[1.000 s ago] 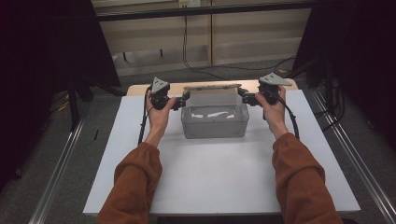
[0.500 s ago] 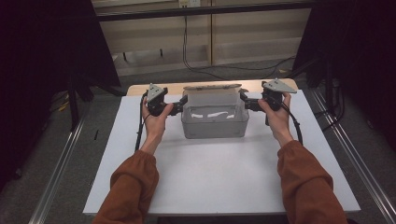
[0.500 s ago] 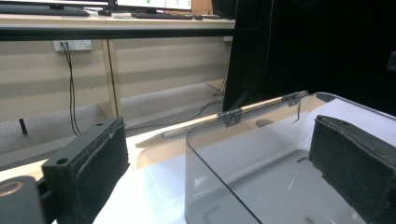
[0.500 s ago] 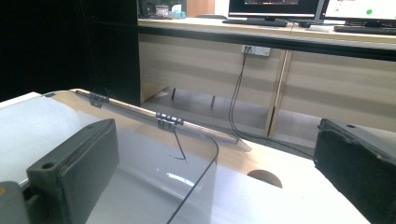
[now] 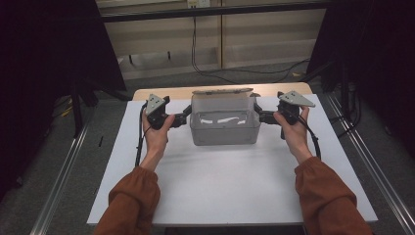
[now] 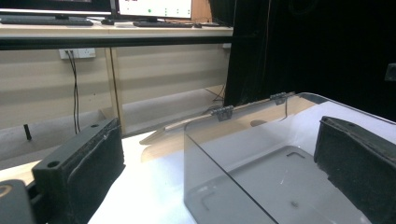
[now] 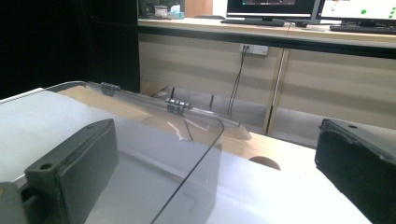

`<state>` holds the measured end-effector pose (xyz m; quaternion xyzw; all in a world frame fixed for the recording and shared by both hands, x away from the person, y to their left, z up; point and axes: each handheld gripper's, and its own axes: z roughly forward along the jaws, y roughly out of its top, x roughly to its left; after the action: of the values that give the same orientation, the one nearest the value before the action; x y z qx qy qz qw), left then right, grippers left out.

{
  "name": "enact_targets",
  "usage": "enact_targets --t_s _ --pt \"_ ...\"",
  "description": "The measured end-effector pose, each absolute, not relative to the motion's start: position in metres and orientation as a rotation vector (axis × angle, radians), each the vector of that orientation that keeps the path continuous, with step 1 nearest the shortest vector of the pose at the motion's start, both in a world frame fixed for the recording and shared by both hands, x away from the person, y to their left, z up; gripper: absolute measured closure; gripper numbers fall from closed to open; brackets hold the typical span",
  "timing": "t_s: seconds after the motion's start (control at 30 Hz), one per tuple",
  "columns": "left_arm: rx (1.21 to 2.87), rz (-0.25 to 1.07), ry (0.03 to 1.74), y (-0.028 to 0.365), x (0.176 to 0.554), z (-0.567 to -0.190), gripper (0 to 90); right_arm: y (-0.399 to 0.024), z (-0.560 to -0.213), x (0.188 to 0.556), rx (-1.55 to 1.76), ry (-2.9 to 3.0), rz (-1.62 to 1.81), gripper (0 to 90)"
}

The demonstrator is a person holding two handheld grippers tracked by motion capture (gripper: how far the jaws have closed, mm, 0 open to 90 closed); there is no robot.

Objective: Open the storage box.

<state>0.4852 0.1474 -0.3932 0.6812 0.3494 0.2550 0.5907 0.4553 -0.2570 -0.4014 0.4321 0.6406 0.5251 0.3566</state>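
Toward the far edge of the table (image 5: pixel 235 191) stands one clear box (image 5: pixel 224 128), lid raised behind it, with bare white surface nearer. Two grippers flank it: left gripper (image 5: pixel 186 117) and right gripper (image 5: pixel 259 115), each with jaws spread wide astride an end wall, forearms level.

I am seeing the high view lit evenly from above, dim overall, the white table top (image 5: pixel 230 186) being the brightest patch while black curtains at both sides are swallowing detail. Soft shadows are pooling under my hands. Pale glare streaks are showing on the clear box (image 5: pixel 224 122). In both gripper views my near jaws are looking soft, and the monitors far behind are glowing, slightly blown out.
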Motion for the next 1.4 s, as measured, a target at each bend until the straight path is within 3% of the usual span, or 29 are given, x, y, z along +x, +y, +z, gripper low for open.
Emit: enact_targets --t_s 0.8,1.03,1.4 --pt "1.561 0.650 0.796 0.171 0.424 -0.399 3.2 -0.257 -0.404 0.400 1.047 1.604 1.371 0.0" --pt "1.542 0.593 0.857 0.179 0.410 -0.404 3.2 -0.259 -0.406 0.384 1.048 1.604 1.362 0.0" --pt "1.557 0.665 0.865 0.195 0.383 -0.412 3.0 -0.268 -0.414 0.359 1.063 1.595 1.339 0.0"
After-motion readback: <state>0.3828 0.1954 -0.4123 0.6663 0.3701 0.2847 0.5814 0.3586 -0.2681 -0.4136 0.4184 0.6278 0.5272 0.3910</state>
